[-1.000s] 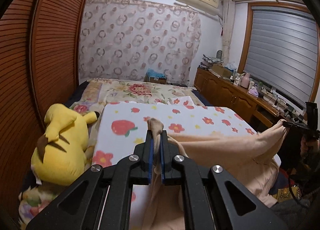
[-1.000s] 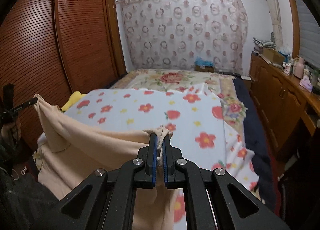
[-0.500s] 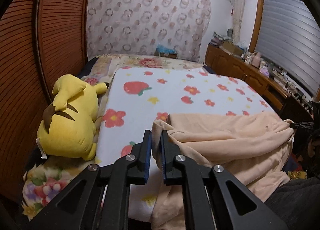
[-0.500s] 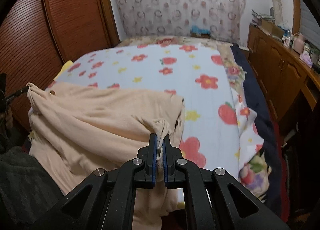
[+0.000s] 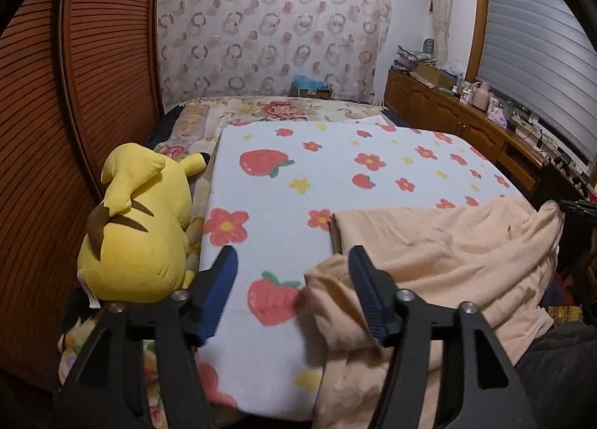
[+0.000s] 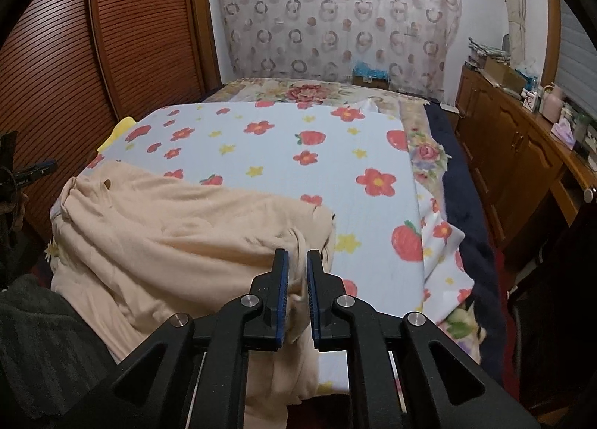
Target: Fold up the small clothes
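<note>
A peach-coloured garment (image 5: 440,253) lies crumpled across the near edge of the bed, partly hanging over it. It also shows in the right wrist view (image 6: 179,231). My left gripper (image 5: 293,272) is wide open just above the sheet, with the garment's left corner by its right finger. My right gripper (image 6: 297,272) is slightly open, jaws a narrow gap apart, with a fold of the garment's right corner loose between them.
The bed carries a white sheet with red flowers and strawberries (image 5: 335,168). A yellow plush toy (image 5: 138,220) lies at the bed's left edge against a wooden slatted wardrobe (image 5: 56,130). A wooden cabinet with clutter (image 6: 522,138) runs along the right.
Both grippers came down to the bed with the garment, laying it on the near edge. The left gripper opened wide and let go; the right gripper's jaws parted slightly.
</note>
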A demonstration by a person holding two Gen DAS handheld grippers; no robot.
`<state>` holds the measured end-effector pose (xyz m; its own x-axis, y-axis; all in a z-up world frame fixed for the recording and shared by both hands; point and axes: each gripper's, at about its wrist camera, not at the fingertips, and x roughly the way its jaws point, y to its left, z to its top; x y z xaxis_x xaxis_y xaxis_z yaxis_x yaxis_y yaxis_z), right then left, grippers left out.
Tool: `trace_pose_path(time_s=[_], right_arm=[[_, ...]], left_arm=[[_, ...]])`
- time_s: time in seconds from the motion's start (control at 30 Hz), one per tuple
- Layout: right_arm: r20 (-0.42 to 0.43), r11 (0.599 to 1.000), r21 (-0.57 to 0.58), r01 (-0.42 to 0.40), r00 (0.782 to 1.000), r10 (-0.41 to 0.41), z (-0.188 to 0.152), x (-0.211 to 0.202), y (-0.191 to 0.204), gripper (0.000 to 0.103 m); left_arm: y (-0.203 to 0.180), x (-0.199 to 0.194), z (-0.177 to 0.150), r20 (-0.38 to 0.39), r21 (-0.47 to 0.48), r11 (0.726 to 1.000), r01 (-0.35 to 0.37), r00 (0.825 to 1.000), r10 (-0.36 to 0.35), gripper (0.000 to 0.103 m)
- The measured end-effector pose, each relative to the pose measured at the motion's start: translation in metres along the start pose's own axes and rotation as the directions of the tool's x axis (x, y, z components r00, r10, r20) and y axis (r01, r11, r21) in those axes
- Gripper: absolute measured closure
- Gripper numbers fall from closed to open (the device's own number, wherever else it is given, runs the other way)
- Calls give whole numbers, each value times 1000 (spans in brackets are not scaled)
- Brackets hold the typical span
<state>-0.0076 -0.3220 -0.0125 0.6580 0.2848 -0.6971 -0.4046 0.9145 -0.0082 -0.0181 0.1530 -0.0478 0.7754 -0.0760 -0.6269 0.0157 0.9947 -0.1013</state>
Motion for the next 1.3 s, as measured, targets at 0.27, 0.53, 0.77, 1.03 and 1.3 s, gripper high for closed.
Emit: trace_pose_path(time_s=[0.27, 0.53, 0.77, 1.03, 1.3], right_arm=[[30, 1000, -18, 7, 1000, -6, 8, 17, -5, 60], [-37, 1000, -7, -2, 999, 2, 10, 69, -15, 52], [-118, 999, 41, -16, 993, 21, 12, 99, -30, 52], [-182, 999, 38, -28, 983, 35, 18, 114, -29, 52], [-203, 999, 31, -31, 978, 37, 23, 121, -29, 52]], left_arm=[[-16, 31, 33, -32, 50, 997, 64, 998, -62, 30], [-9, 87, 46, -169, 38, 994, 102, 981, -94, 30], [-9, 107, 45, -241, 15, 984, 180, 955, -171, 30], [-20, 120, 44, -308, 25, 977, 213, 931, -195, 51], [-21, 130, 38, -329, 24, 979, 204, 926, -185, 56]])
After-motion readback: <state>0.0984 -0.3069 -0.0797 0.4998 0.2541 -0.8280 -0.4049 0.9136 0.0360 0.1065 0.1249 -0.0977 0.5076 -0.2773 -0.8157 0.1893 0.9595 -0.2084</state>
